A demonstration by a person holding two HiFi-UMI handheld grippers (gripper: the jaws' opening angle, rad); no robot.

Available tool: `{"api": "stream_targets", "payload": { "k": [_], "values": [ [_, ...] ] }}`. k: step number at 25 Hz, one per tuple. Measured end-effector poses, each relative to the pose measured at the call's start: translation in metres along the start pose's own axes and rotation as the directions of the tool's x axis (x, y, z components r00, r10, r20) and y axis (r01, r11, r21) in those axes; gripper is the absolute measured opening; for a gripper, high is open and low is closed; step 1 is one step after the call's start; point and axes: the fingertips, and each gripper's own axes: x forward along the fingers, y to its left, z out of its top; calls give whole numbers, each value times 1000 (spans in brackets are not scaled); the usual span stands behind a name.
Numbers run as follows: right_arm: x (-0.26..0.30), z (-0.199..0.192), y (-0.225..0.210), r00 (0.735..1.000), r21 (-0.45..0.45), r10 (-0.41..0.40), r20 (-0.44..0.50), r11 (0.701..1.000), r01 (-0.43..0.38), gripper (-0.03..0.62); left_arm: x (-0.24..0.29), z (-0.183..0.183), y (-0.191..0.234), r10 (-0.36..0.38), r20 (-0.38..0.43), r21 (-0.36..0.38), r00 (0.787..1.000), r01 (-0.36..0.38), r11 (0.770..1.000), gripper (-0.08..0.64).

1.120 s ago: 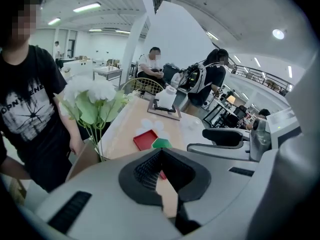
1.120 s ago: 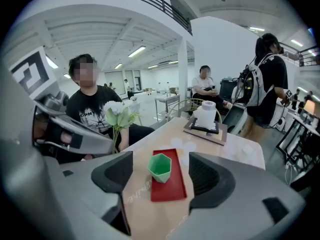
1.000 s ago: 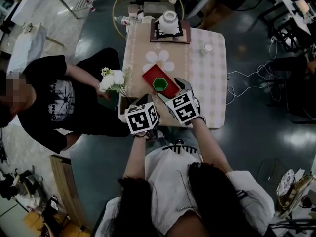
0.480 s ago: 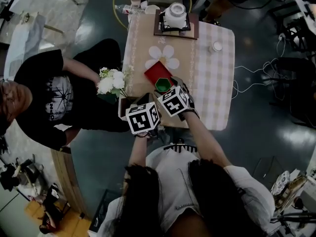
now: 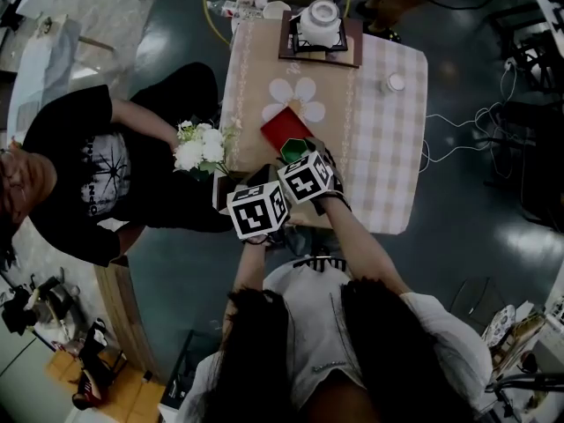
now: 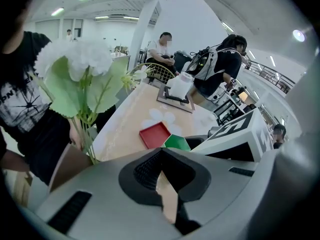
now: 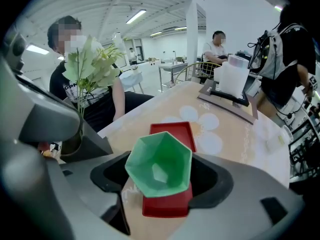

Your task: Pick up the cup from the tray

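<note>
A green hexagonal cup (image 7: 159,166) stands over a red square tray (image 7: 172,131) on the tan table. My right gripper (image 7: 161,180) has a jaw against each side of the cup and is shut on it. I cannot tell whether the cup is off the tray. In the head view the cup (image 5: 293,149) peeks out just beyond the right gripper's marker cube (image 5: 307,178), at the near corner of the tray (image 5: 282,128). My left gripper (image 6: 163,159) is shut on nothing, low at the table's near left, beside the right gripper.
White flowers (image 5: 201,148) in a vase stand at the table's left edge, close to my left gripper. A white pot (image 5: 320,23) on a dark tray sits at the far end and a small white dish (image 5: 396,83) at the right. A person in black (image 5: 88,174) sits to the left.
My right gripper has moved forward and left over the tray's near corner, and its jaws now hold the green cup. The left gripper has stayed where it was.
</note>
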Motion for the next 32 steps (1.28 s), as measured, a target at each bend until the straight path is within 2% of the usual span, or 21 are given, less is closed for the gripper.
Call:
{"api": "stream_targets", "payload": {
  "k": [9, 14, 25, 32],
  "values": [
    [-19, 8, -8, 999, 10, 14, 34, 1000, -14, 351, 1, 2, -1, -14, 5, 2, 1000, 14, 1000, 8],
    [-39, 0, -32, 999, 23, -32, 38, 999, 31, 351, 3, 0, -9, -35, -3, 19, 999, 35, 999, 8],
    [-75, -56, -98, 991, 169, -134, 13, 977, 130, 351, 19, -6, -66, -106, -41, 118, 993, 111, 987, 8],
    [-82, -86, -119, 990, 208, -143, 6, 968, 139, 351, 28, -17, -84, -112, -77, 139, 991, 122, 983, 8]
  ]
}}
